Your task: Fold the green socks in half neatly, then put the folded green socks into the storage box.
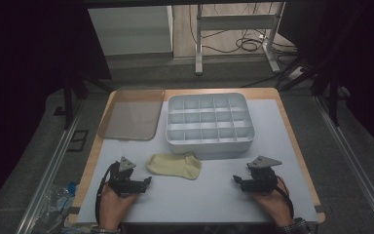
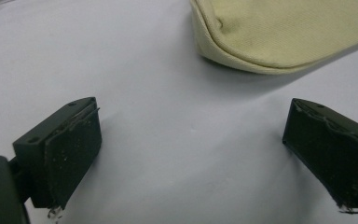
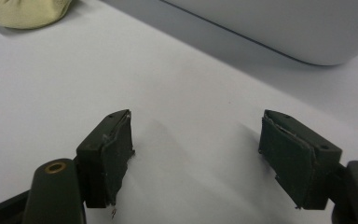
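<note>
A: Left tongs [image 1: 147, 182] are sitting low on the tabletop [image 1: 272, 126], spread wide, nothing between them. Right tongs [image 1: 235, 180] are likewise spread and empty, well apart from the left.

B: The yellow sock [image 1: 174, 165] is lying flat between the two, nearer the left, just in front of the compartment tray [image 1: 208, 144].

A: The clear lid [image 1: 132, 113] is resting beside the tray, off to its left.

B: Risk as I'm reading it: pinching one layer at the sock's rounded end [image 2: 242, 58] and dragging it rather than lifting.

A: Or it is flopping across two compartments. Hard to judge from the dim high view how thick it is.
</note>
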